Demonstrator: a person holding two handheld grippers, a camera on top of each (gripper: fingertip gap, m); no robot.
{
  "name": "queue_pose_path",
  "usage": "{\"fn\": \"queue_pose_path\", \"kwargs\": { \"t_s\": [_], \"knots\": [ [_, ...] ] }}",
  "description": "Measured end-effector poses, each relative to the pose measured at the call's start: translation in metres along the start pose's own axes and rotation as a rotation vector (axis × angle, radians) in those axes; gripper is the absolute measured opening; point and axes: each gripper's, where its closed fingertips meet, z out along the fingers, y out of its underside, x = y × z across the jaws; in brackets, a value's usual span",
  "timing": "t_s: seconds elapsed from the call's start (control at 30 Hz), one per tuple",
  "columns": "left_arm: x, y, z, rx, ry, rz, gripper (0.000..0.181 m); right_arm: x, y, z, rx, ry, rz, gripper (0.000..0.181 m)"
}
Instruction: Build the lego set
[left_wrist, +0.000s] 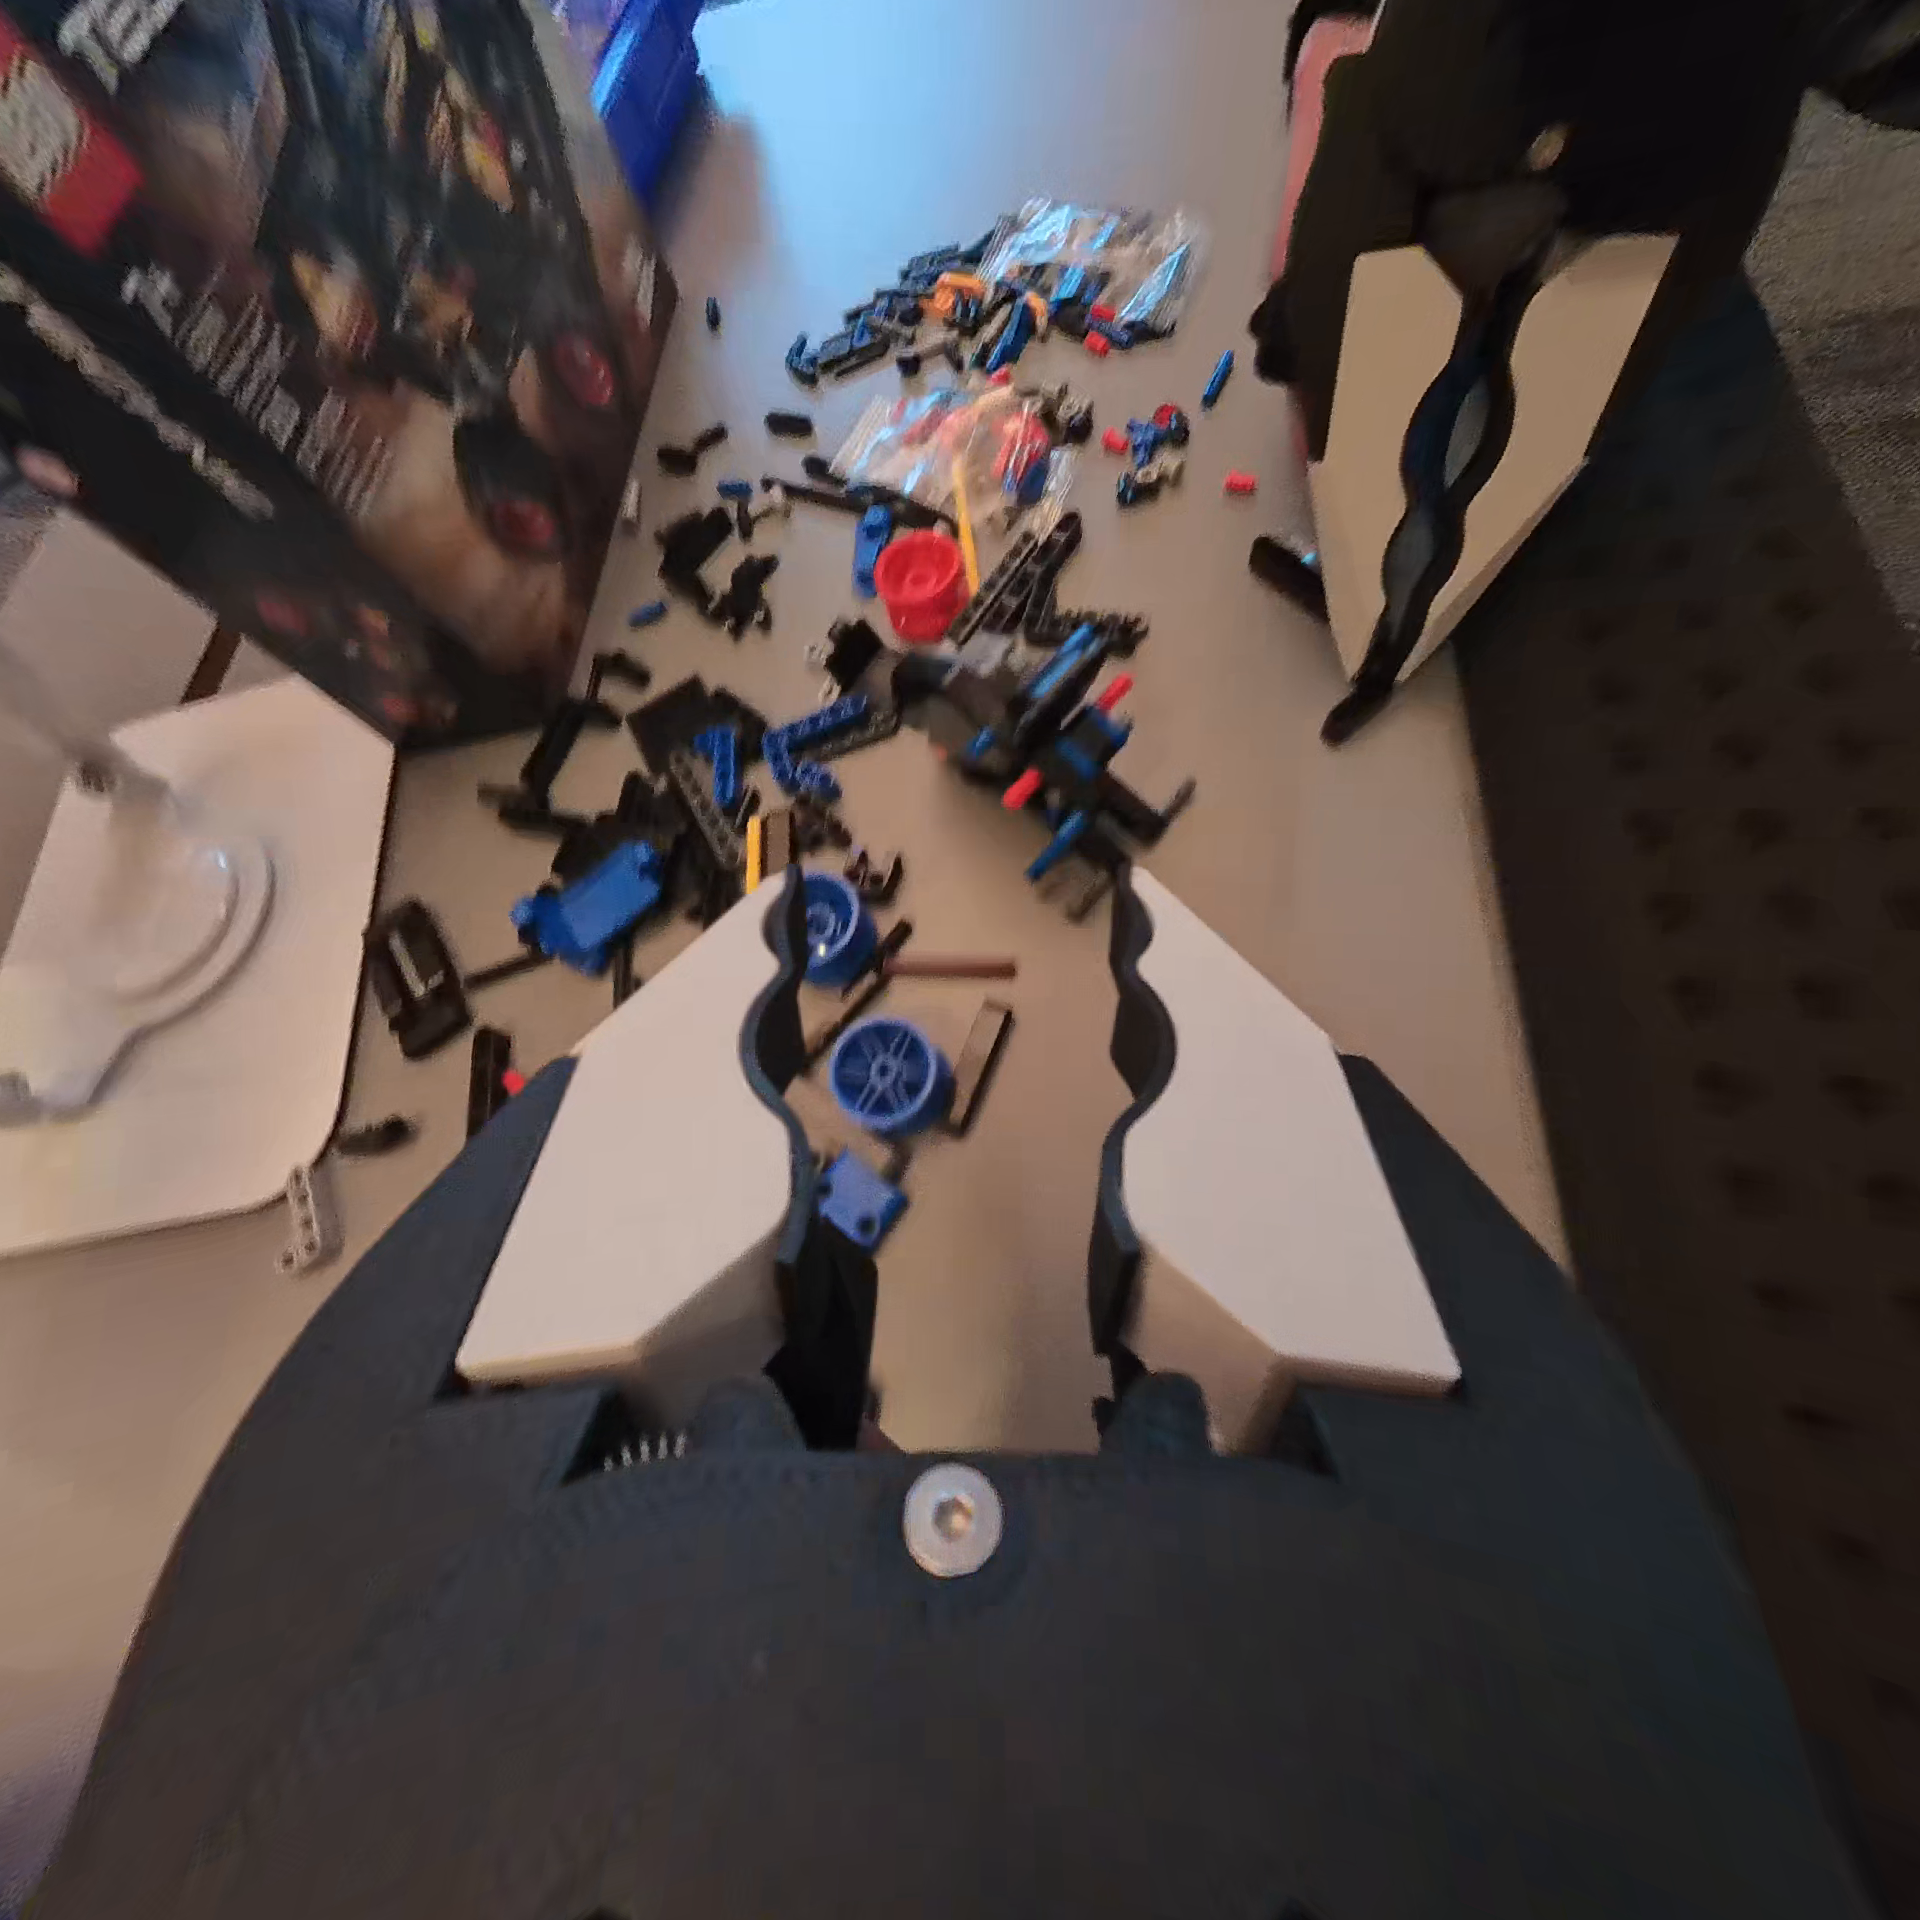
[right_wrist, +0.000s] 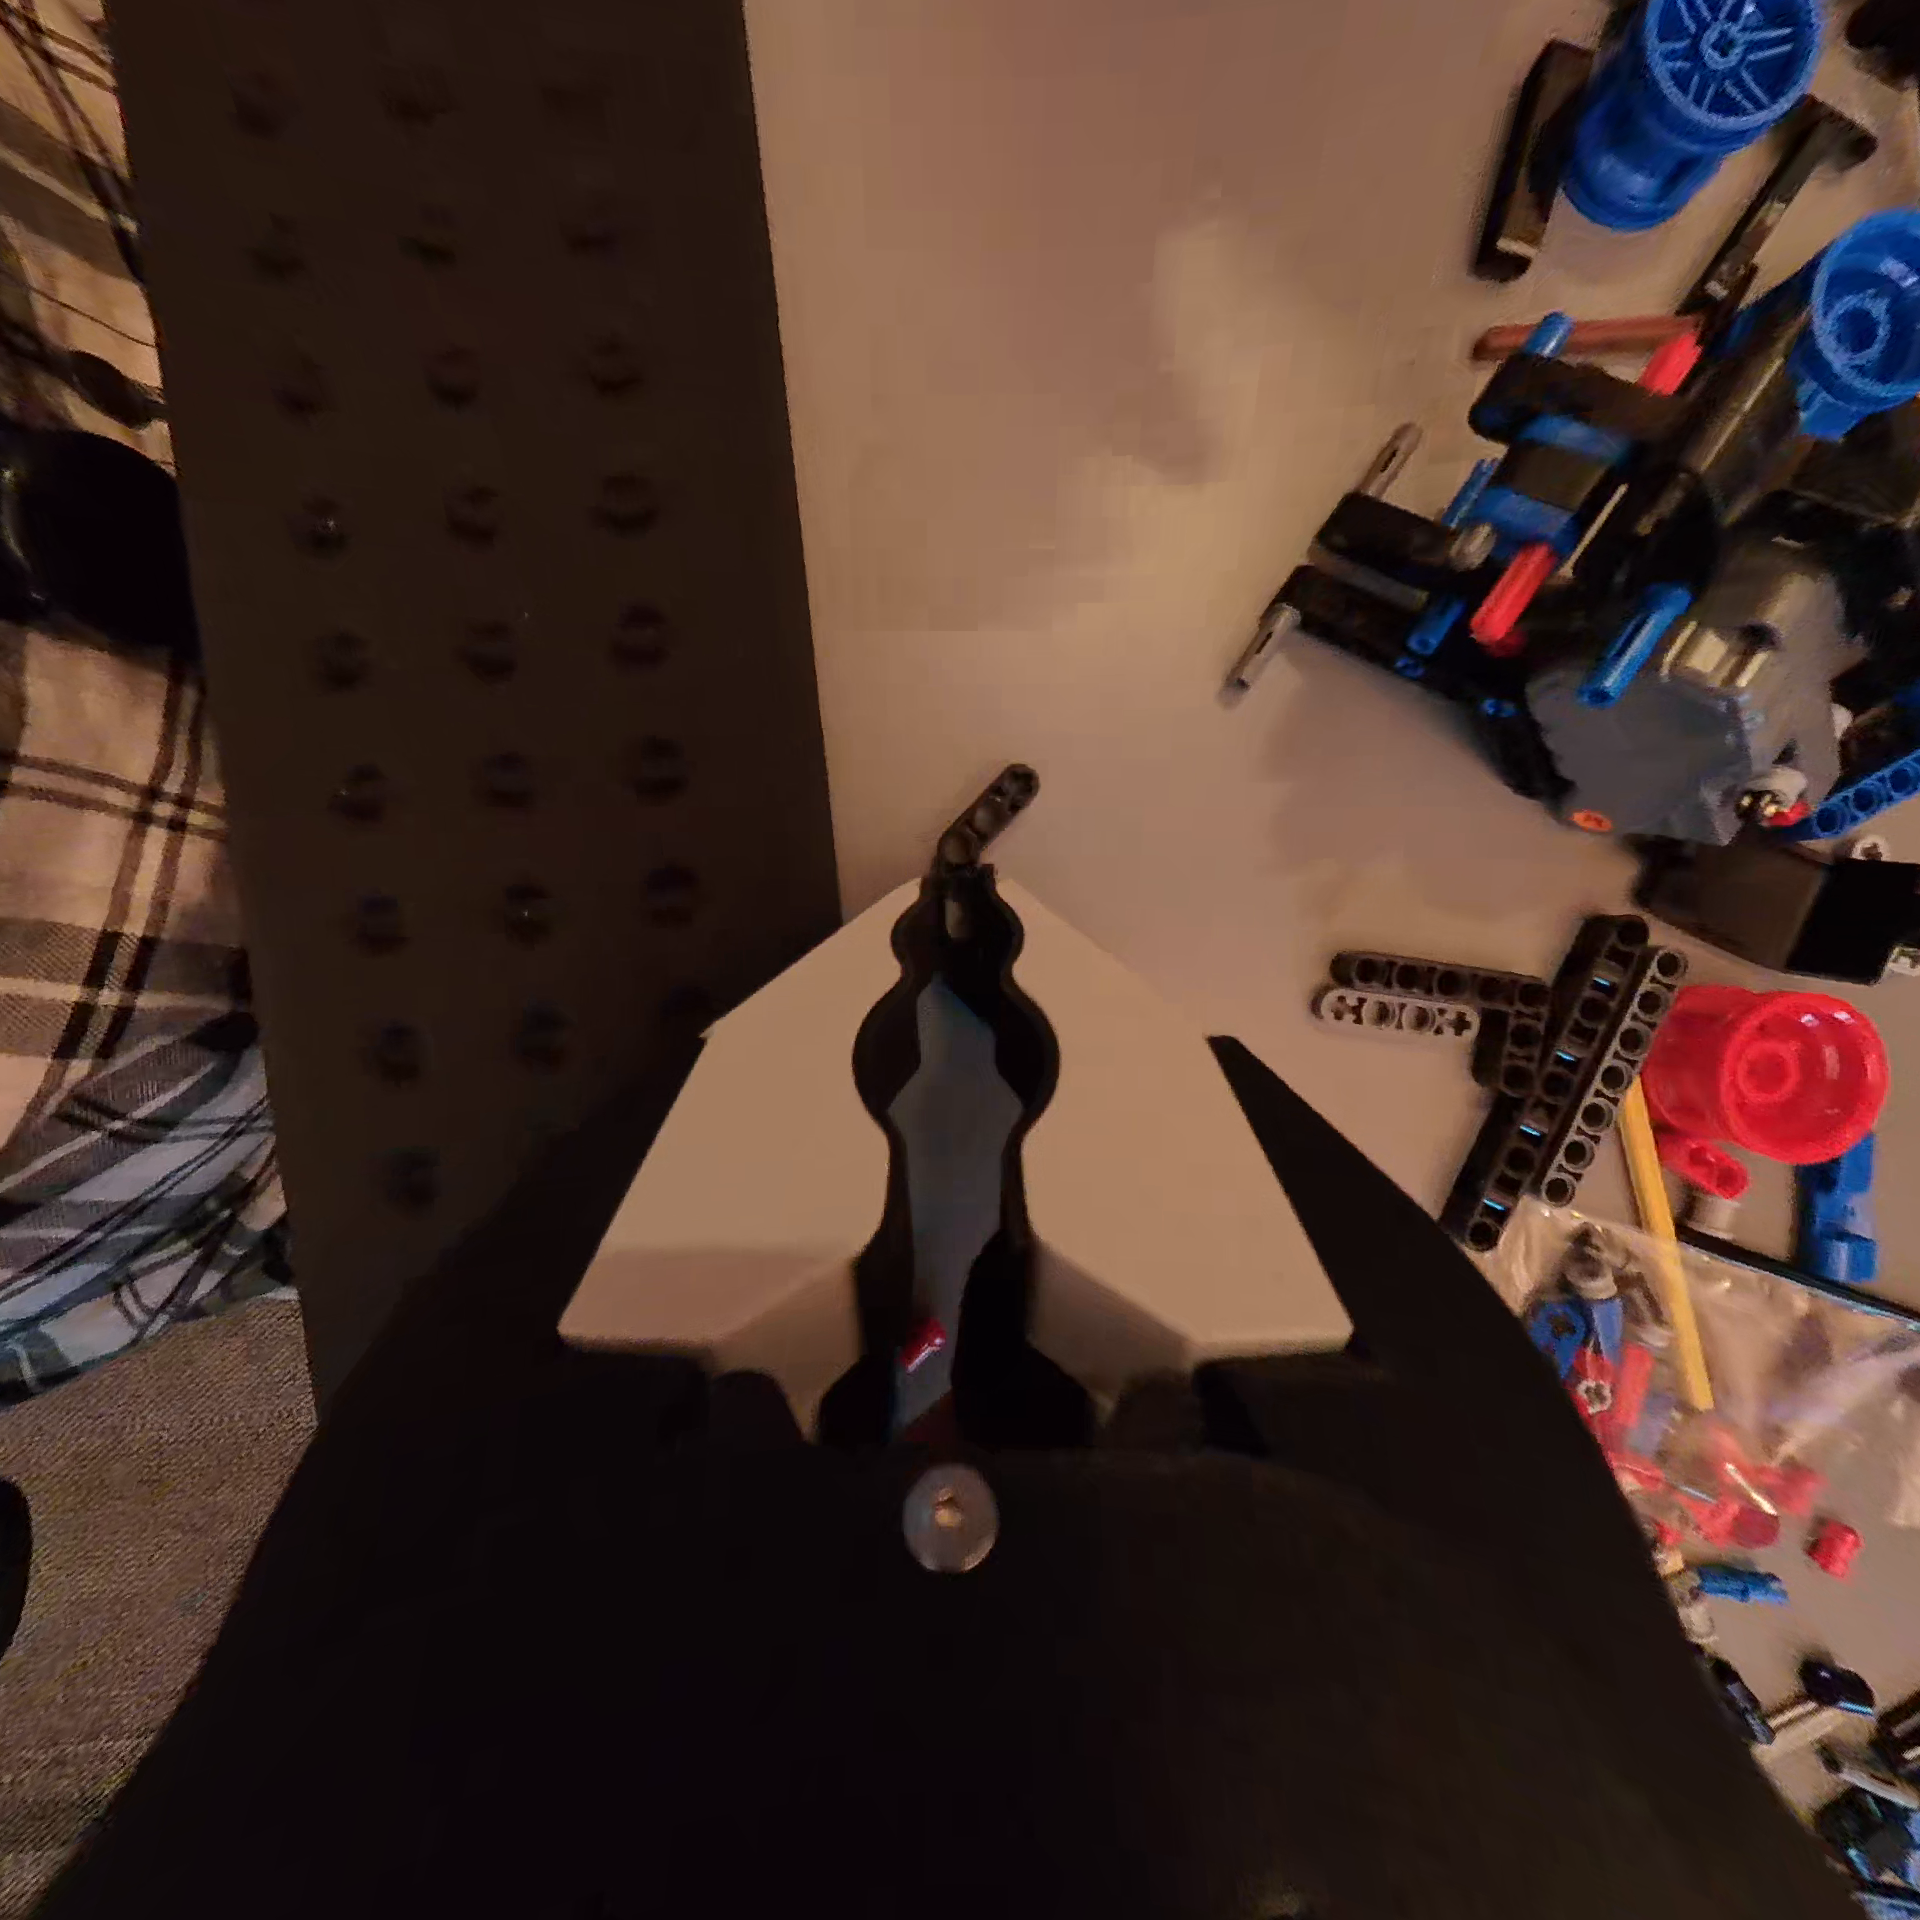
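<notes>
our right gripper (right_wrist: 961, 883) pinches a small black beam (right_wrist: 987, 816) by its very end, so it may twist loose; left gripper (left_wrist: 951, 904) gapes empty.

Plaid fabric (right_wrist: 94, 852) — studded mat (right_wrist: 488, 623) (dark)

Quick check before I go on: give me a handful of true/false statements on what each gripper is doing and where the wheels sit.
1. The right gripper is shut on a black beam. True.
2. The left gripper holds a blue wheel. False: its fingers are open and empty, with the blue wheel lying on the table between them.
3. The red wheel lies loose on the table. True.
4. All bags are empty. False: the bag holds red and blue parts.
</notes>
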Motion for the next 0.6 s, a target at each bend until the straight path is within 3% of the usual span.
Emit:
{"fn": "queue_pose_path", "kwargs": {
  "t_s": [0.07, 0.2, 0.37, 0.5, 0.6],
  "knots": [
    [0.012, -0.009, 0.018, -0.023, 0.018, 0.019, 0.061, 0.003, -0.002, -0.003, 0.021, 0.019, 0.004, 0.005],
    [0.032, -0.003, 0.047, -0.120, 0.010, 0.113, 0.072, 0.008, -0.012, -0.015, 0.117, 0.033, 0.035, 0.005],
    [0.079, -0.036, 0.050, -0.007, 0.016, 0.412, 0.038, 0.003, -0.040, -0.036, 0.328, -0.063, 0.090, 0.005],
    [0.106, -0.040, 0.064, 0.006, -0.006, 0.542, 0.017, -0.001, -0.053, -0.043, 0.408, -0.158, 0.100, 0.005],
    [0.102, -0.036, 0.069, -0.016, -0.066, 0.599, 0.013, 0.003, -0.052, -0.041, 0.409, -0.166, 0.104, 0.005]
  ]
}}
